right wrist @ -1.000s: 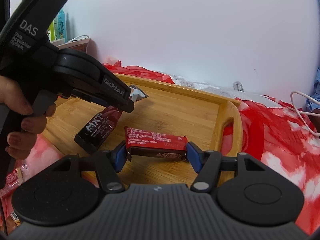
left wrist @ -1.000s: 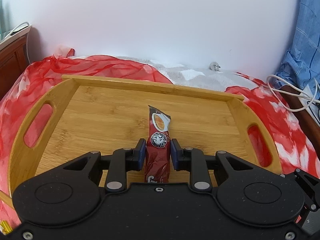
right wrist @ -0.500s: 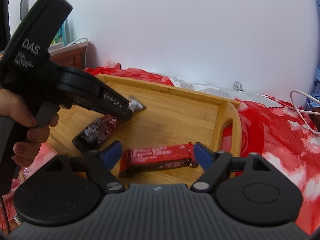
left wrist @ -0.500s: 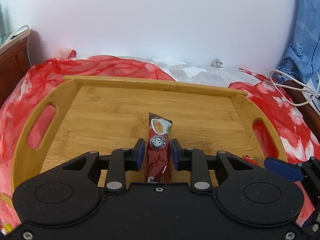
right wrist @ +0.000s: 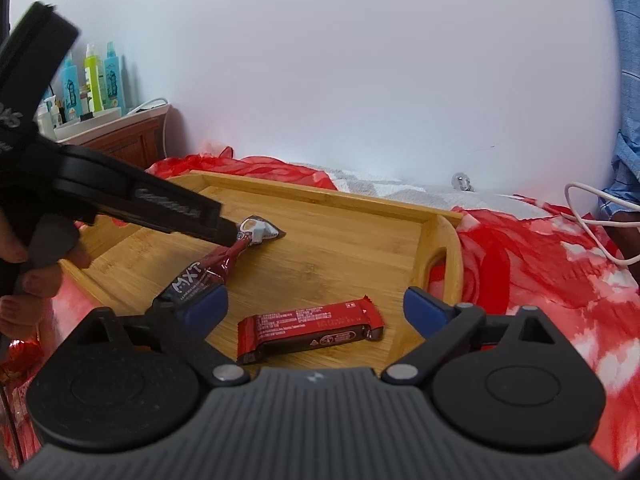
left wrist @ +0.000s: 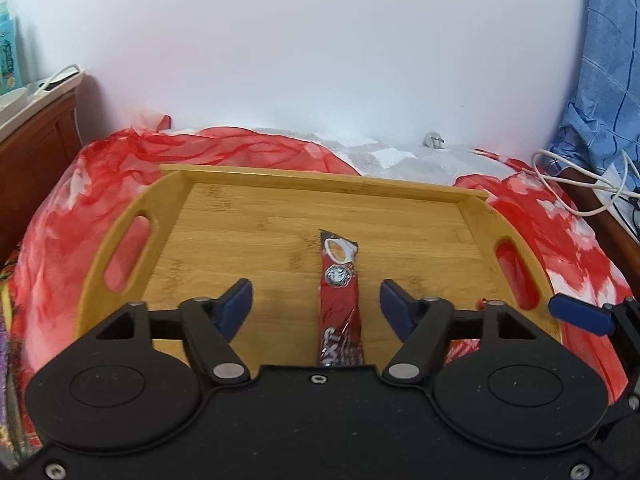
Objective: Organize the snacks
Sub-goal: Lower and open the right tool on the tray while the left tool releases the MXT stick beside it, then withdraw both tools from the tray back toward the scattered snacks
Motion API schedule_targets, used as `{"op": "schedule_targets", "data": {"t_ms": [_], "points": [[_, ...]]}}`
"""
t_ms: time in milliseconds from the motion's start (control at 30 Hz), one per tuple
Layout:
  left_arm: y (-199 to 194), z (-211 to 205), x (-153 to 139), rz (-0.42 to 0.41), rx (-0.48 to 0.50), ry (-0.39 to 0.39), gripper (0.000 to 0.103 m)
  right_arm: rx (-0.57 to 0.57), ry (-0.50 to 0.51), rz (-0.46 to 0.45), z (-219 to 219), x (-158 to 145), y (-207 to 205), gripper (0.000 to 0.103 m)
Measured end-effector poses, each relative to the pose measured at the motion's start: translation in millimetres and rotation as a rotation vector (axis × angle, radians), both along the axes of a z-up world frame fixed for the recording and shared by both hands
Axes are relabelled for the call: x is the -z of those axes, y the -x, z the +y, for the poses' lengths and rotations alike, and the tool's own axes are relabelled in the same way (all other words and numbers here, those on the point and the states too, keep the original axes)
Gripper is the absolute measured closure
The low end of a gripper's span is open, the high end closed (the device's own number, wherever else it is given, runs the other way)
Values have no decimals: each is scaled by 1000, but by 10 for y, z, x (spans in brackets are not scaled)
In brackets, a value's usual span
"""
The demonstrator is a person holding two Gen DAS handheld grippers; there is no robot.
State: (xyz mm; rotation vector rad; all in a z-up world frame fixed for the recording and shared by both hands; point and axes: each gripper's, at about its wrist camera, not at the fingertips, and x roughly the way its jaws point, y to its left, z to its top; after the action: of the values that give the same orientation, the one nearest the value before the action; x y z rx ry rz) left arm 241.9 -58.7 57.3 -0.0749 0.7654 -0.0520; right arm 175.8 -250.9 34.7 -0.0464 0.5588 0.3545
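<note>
A wooden tray (left wrist: pixel 248 236) with cut-out handles lies on a red-and-white cloth; it also shows in the right wrist view (right wrist: pixel 352 248). A long dark red snack stick (left wrist: pixel 340 304) lies on the tray floor between the spread fingers of my left gripper (left wrist: pixel 316 306), which is open and empty. The same stick (right wrist: pixel 208 272) shows in the right wrist view, partly under the left gripper's body. A red-and-black snack bar (right wrist: pixel 310 332) lies flat near the tray's front edge between the fingers of my right gripper (right wrist: pixel 316 308), which is open and empty.
The red cloth (left wrist: pixel 80 208) covers the surface around the tray. A wooden cabinet (right wrist: pixel 120 140) with bottles stands at the left. White cables (left wrist: pixel 580 188) and blue fabric (left wrist: pixel 608 80) lie at the right. A white wall is behind. Snack wrappers (right wrist: pixel 16 364) lie at the left edge.
Both grippers have opened. The left let go of the snack stick, the right let go of the snack bar; both snacks now lie on the tray. Both grippers have drawn back.
</note>
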Motion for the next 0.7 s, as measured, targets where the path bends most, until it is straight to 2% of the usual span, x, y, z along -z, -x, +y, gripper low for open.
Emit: {"op": "schedule_targets", "data": {"t_ms": [233,500,700], "points": [[364,104,-129,-33,6,-14,19,62,-21,-24,-100,-89,205,0],[888,136,-213,-75,32,-24,14,107,-4,-54,-152,-196,603,0],[1249,99,-199,-82,29,-47,12,166,-74,-61,-211,-199,888,0]]}}
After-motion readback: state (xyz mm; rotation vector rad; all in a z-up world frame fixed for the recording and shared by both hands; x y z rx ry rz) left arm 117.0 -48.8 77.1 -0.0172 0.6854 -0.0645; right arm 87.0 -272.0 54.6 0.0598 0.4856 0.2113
